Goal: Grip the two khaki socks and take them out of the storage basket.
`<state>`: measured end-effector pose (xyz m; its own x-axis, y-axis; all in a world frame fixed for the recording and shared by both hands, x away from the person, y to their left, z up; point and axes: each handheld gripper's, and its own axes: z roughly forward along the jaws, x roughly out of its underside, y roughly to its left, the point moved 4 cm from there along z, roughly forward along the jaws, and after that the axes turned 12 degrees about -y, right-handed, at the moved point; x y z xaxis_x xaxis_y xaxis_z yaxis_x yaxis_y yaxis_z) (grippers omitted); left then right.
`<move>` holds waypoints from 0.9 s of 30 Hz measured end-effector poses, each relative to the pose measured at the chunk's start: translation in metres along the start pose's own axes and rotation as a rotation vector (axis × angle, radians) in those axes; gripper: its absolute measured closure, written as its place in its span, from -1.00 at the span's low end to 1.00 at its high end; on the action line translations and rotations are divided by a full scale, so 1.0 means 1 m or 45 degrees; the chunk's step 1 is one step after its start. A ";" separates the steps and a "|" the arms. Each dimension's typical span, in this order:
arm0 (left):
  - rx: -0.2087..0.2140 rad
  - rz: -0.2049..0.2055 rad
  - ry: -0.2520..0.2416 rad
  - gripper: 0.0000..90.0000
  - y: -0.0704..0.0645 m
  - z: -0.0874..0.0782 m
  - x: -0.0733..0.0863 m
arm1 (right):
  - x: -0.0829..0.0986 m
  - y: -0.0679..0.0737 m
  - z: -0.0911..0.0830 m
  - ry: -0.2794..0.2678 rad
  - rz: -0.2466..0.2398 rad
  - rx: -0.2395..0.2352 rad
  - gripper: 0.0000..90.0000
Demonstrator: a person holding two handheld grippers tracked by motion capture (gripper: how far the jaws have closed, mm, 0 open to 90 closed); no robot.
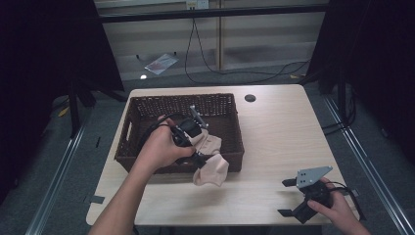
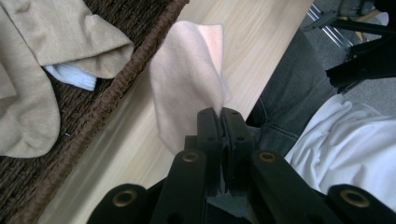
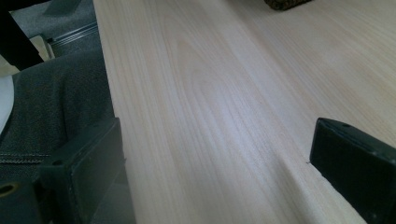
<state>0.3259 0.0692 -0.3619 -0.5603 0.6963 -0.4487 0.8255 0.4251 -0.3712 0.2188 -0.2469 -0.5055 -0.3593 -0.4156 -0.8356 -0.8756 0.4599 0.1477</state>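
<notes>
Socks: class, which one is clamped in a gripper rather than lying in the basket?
The pale pink sock, pinched by the left gripper over the basket rim; the tan socks lie inside.

My high view looks forward and down over the whole table (image 1: 274, 142). My left gripper view sits close, facing the basket (image 2: 93, 116) rim and table edge. My right gripper view skims the tabletop; all share that wood.
</notes>
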 end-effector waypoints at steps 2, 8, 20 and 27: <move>0.000 -0.010 -0.002 0.94 0.002 0.005 0.002 | 0.000 0.000 0.000 0.004 -0.004 -0.002 -0.94; 0.012 -0.011 0.014 0.94 0.005 0.017 0.008 | 0.000 0.000 0.000 0.004 -0.004 -0.002 -0.94; 0.006 -0.024 0.025 0.94 0.011 0.032 0.018 | 0.000 0.000 0.000 0.003 -0.001 -0.001 -0.94; 0.008 -0.008 0.012 0.68 0.011 0.033 0.020 | 0.000 0.000 0.000 0.004 -0.003 0.000 -0.94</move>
<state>0.3218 0.0690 -0.4018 -0.5646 0.6993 -0.4384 0.8216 0.4260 -0.3787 0.2185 -0.2468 -0.5057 -0.3582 -0.4192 -0.8342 -0.8765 0.4589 0.1457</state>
